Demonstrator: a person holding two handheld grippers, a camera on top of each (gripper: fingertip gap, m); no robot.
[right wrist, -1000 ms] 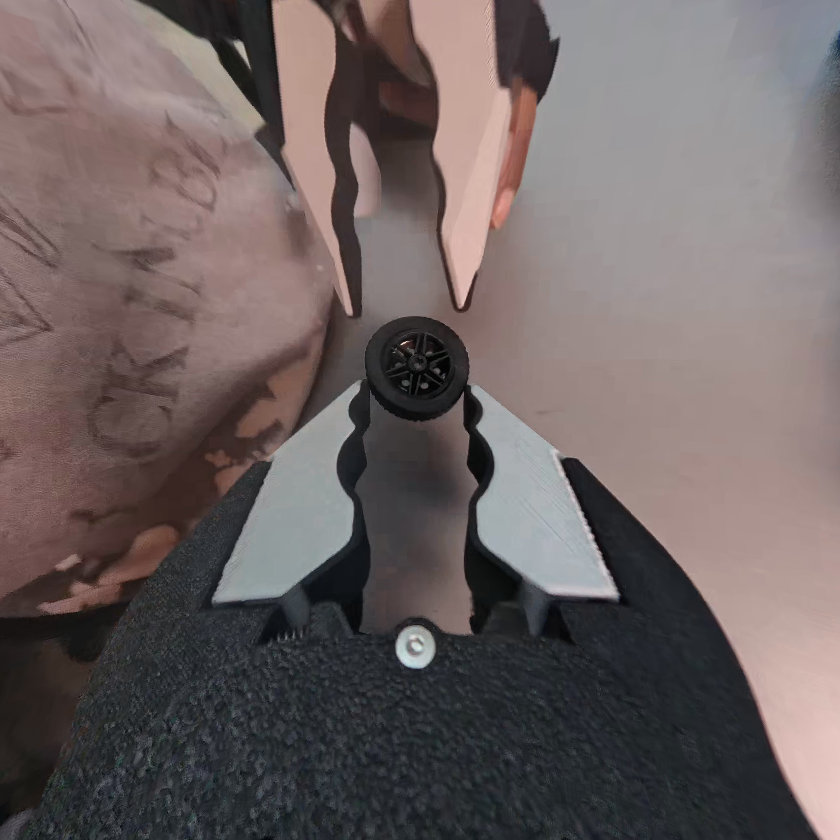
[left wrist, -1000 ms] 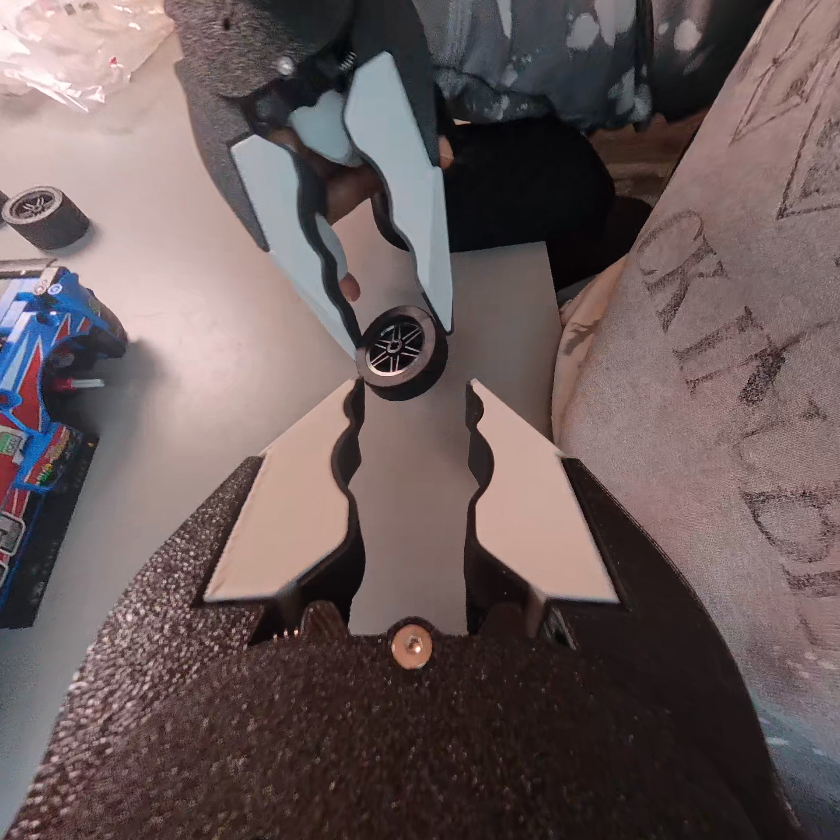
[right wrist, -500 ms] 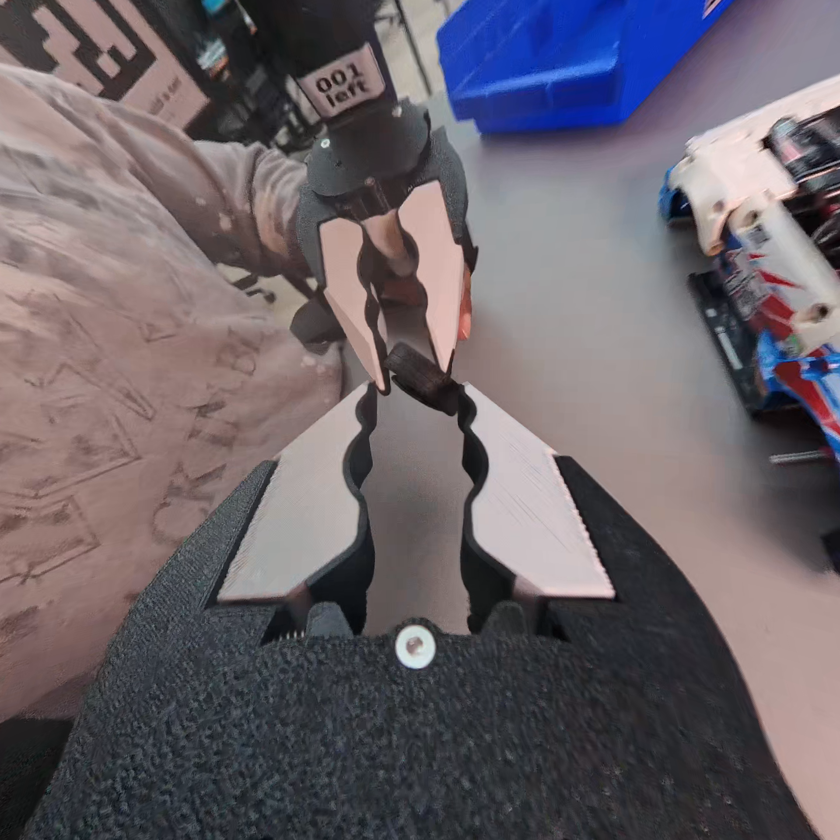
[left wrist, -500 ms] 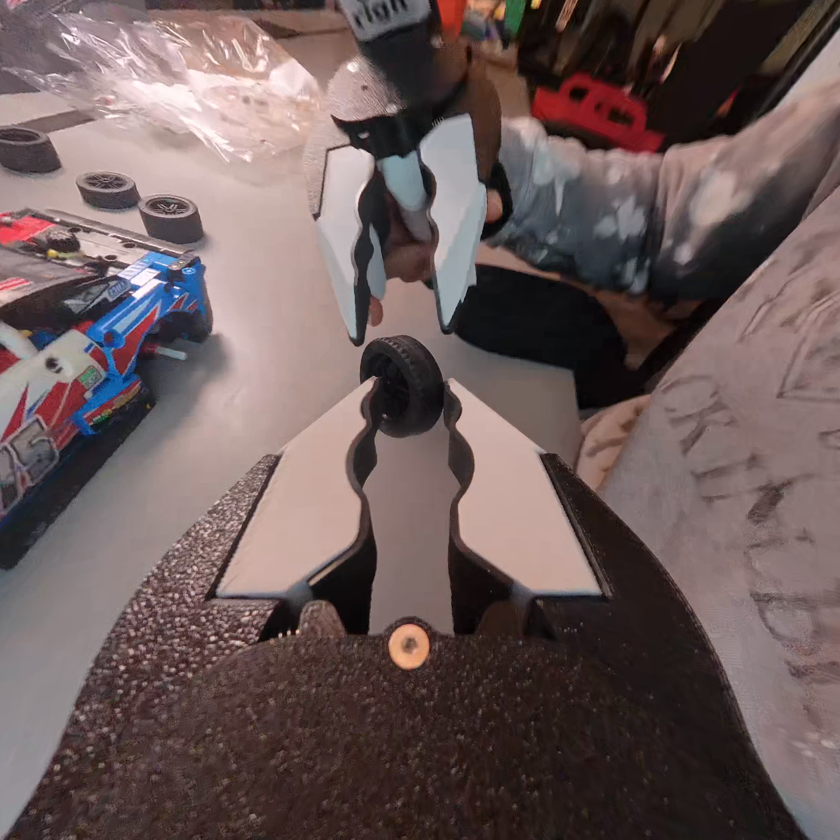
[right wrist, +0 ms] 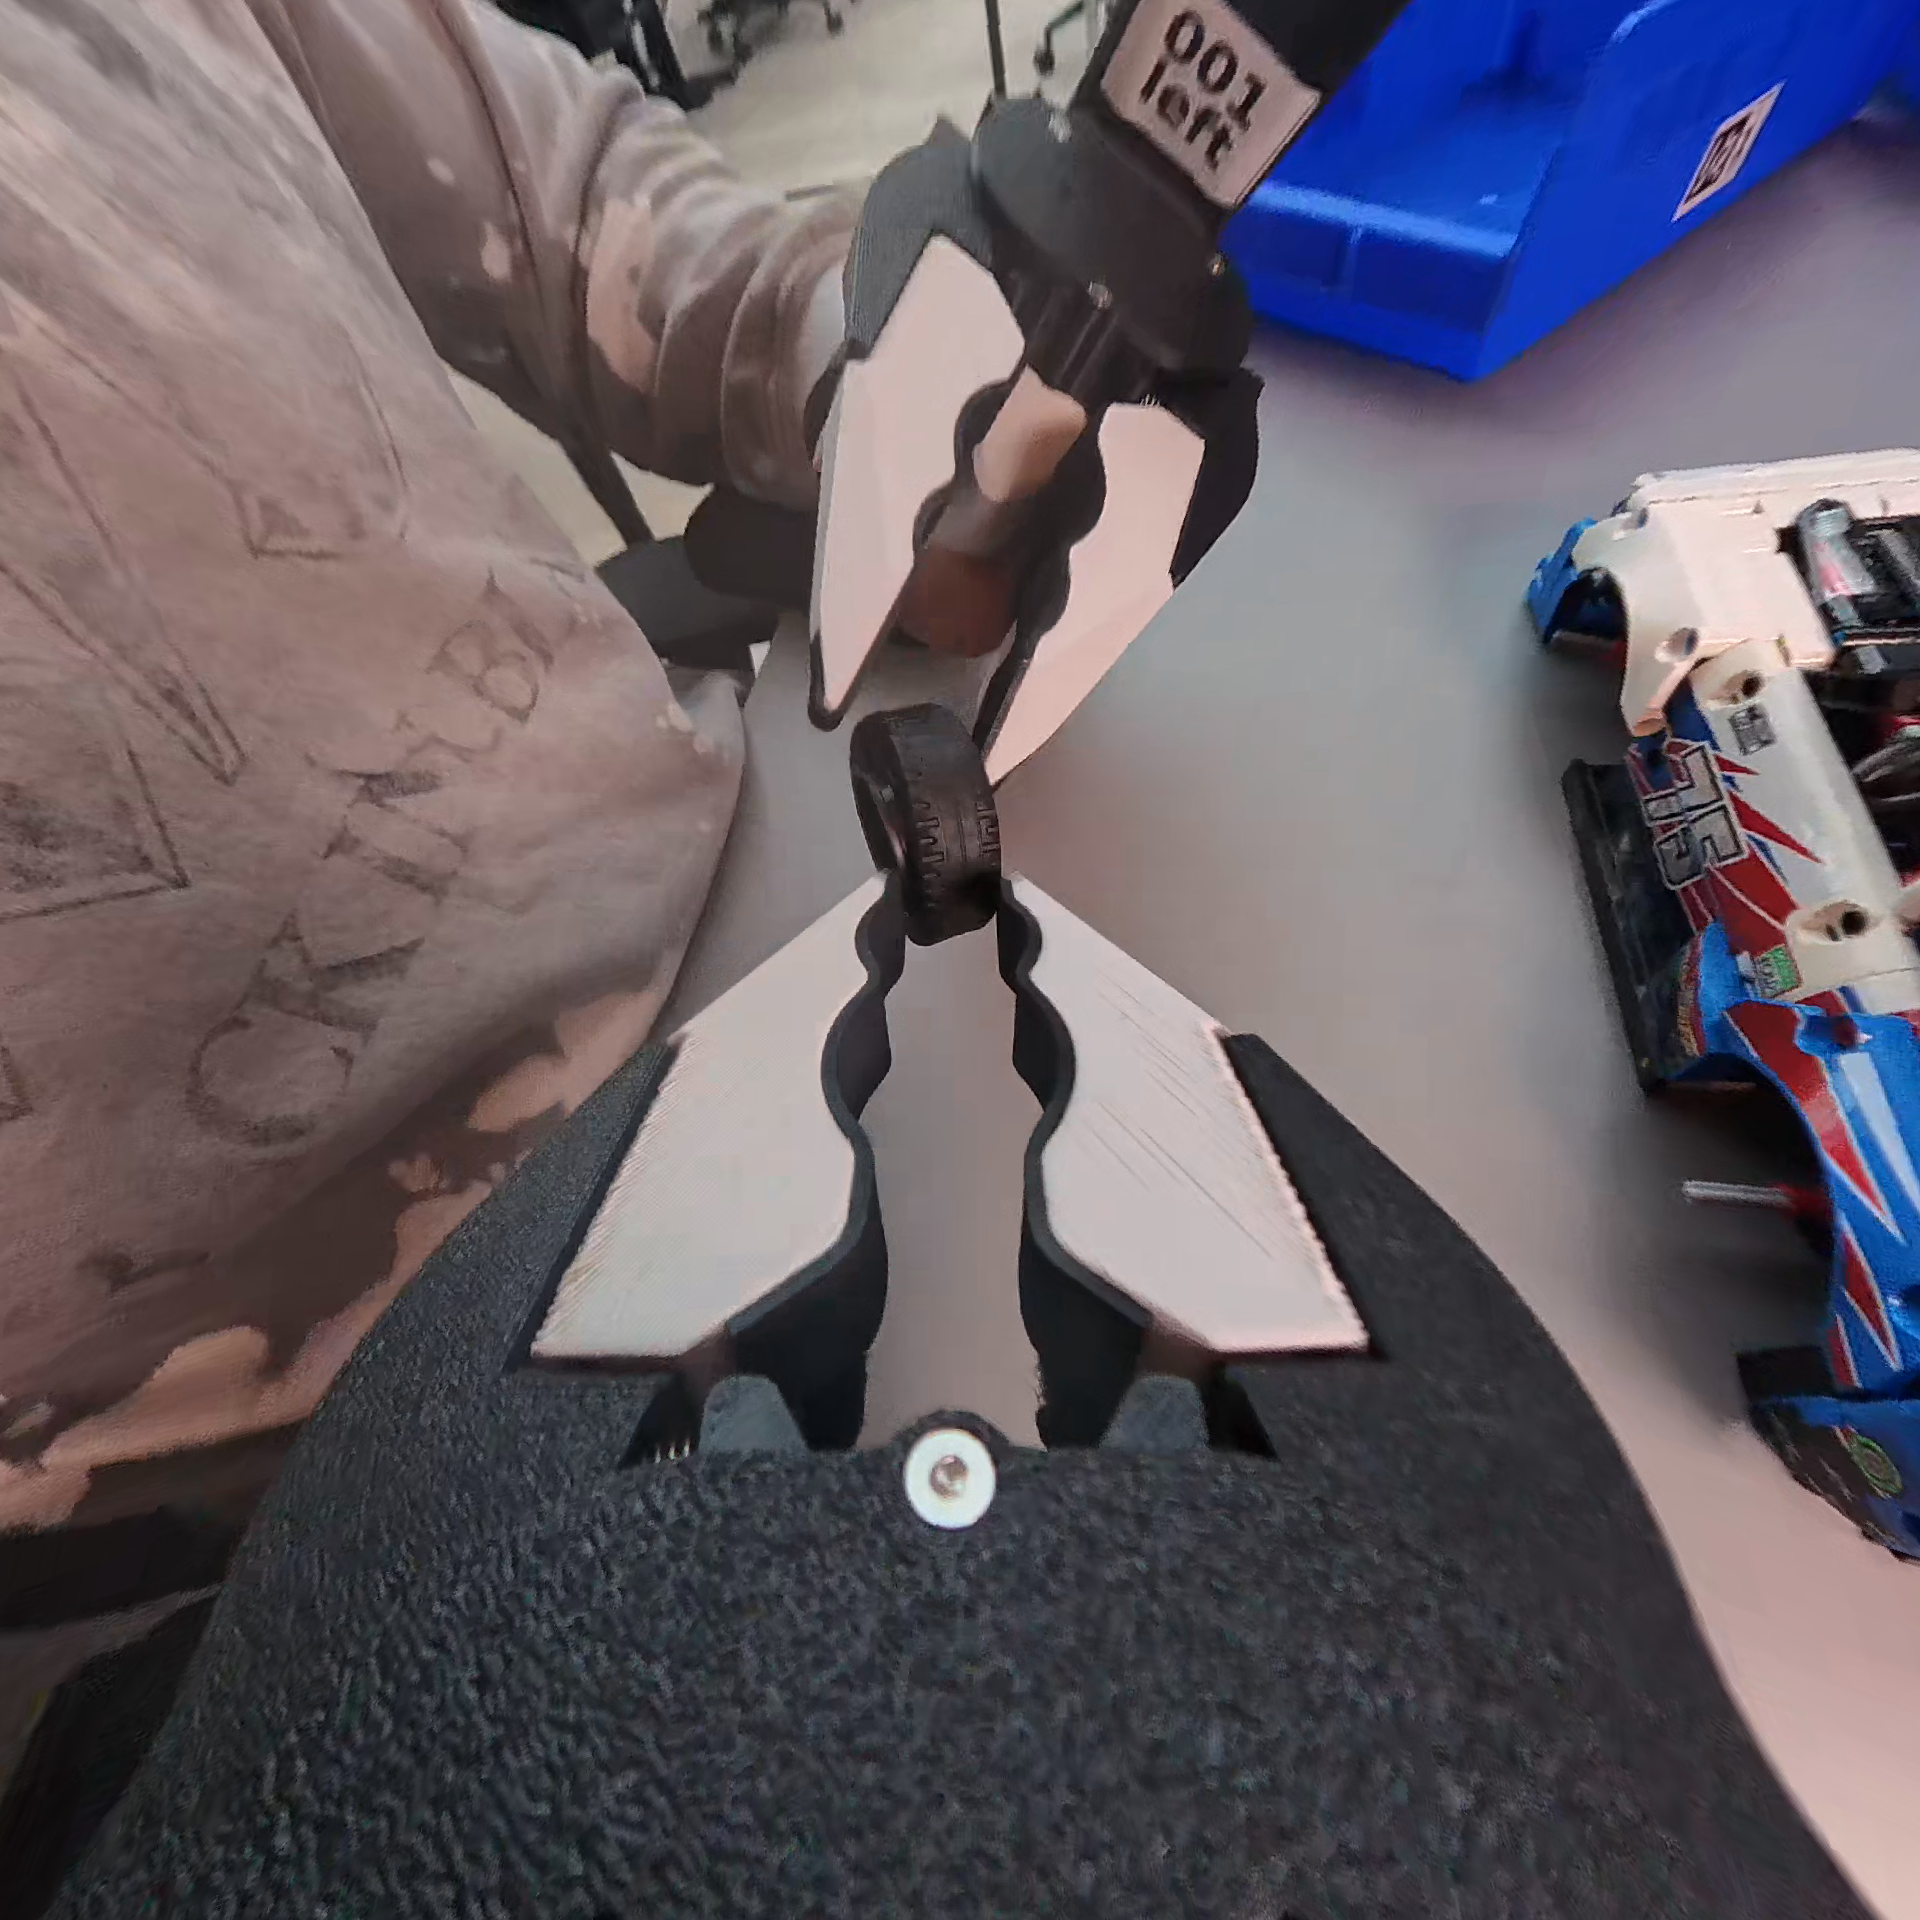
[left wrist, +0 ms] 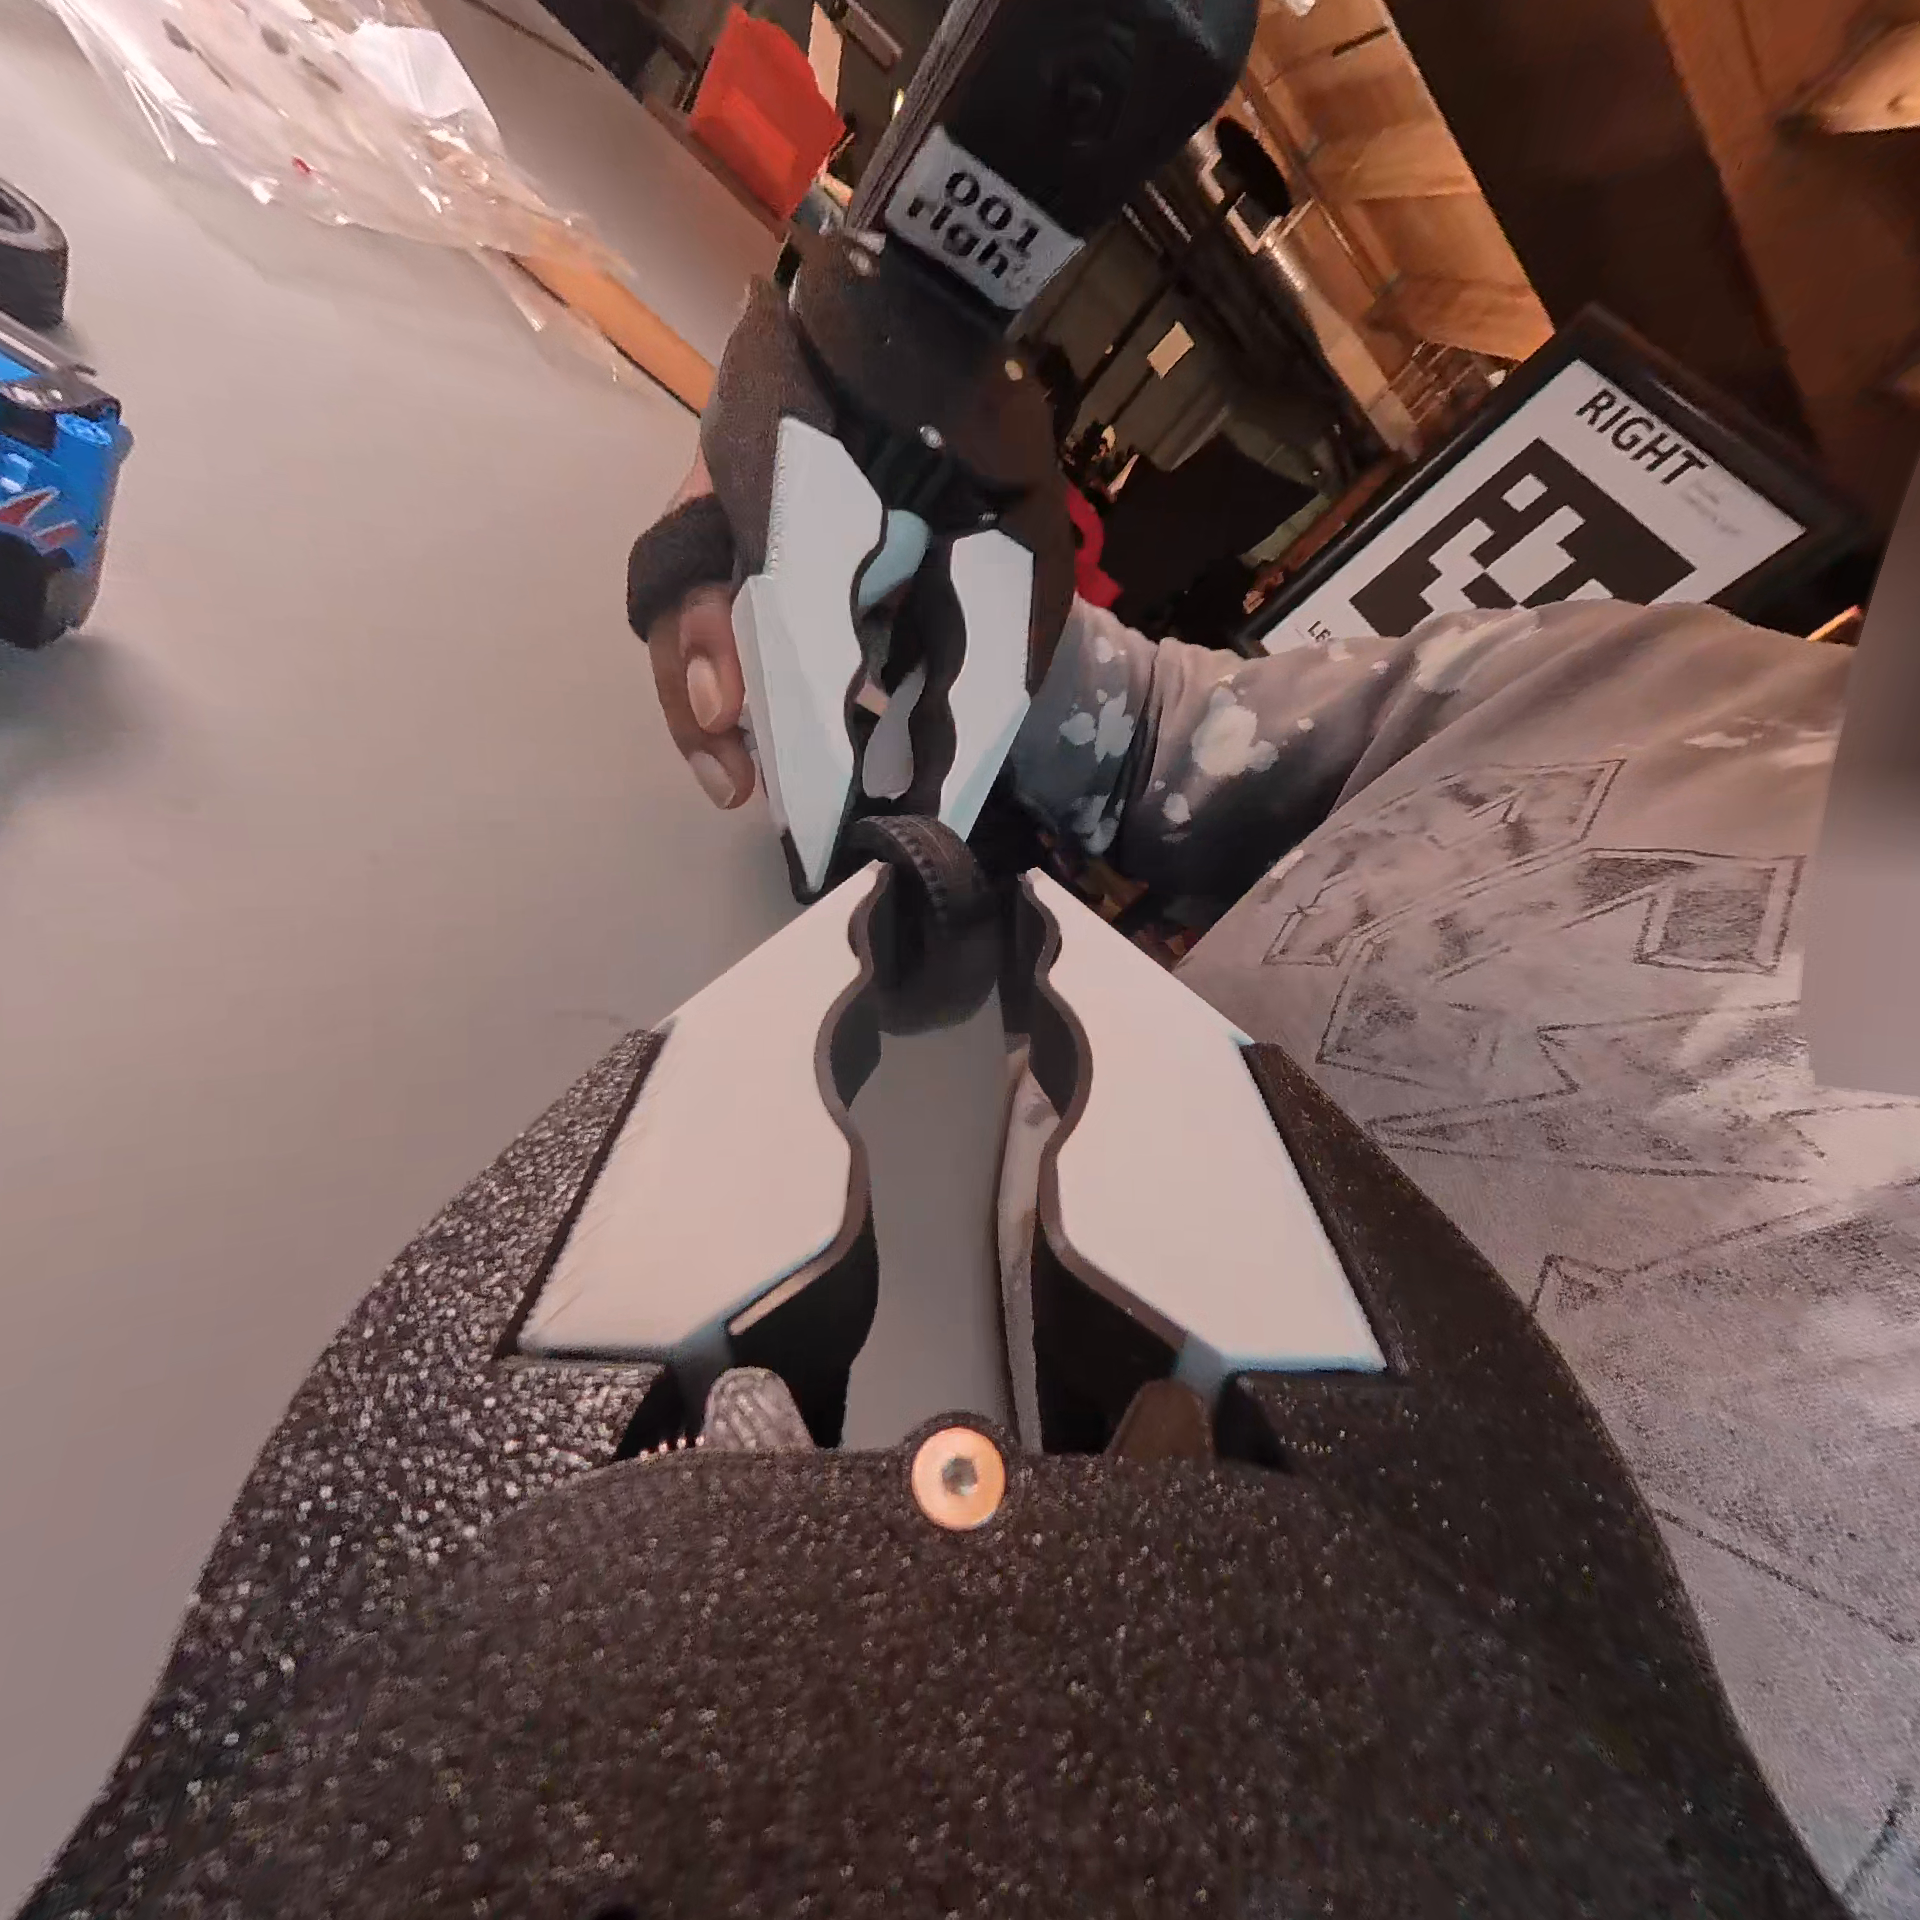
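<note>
Small black wheel (left wrist: 935, 956): light, stiff, grippy rubber tread. Clamped across flat faces by left gripper (left wrist: 948, 873); right gripper (right wrist: 945, 883) narrowed around it, perhaps not gripping.

My tool (left wrist: 940, 894) housing is showing rough, matt black plastic; the tyre (left wrist: 935, 956) is looking matt, ribbed rubber; the desk (left wrist: 312, 831) is appearing smooth.

I can read print on a white tag (left wrist: 977, 239), a framed marker board (left wrist: 1538, 540), a second white tag (right wrist: 1195, 94), a blue bin's sticker (right wrist: 1730, 166) and the toy car's decals (right wrist: 1683, 821).
</note>
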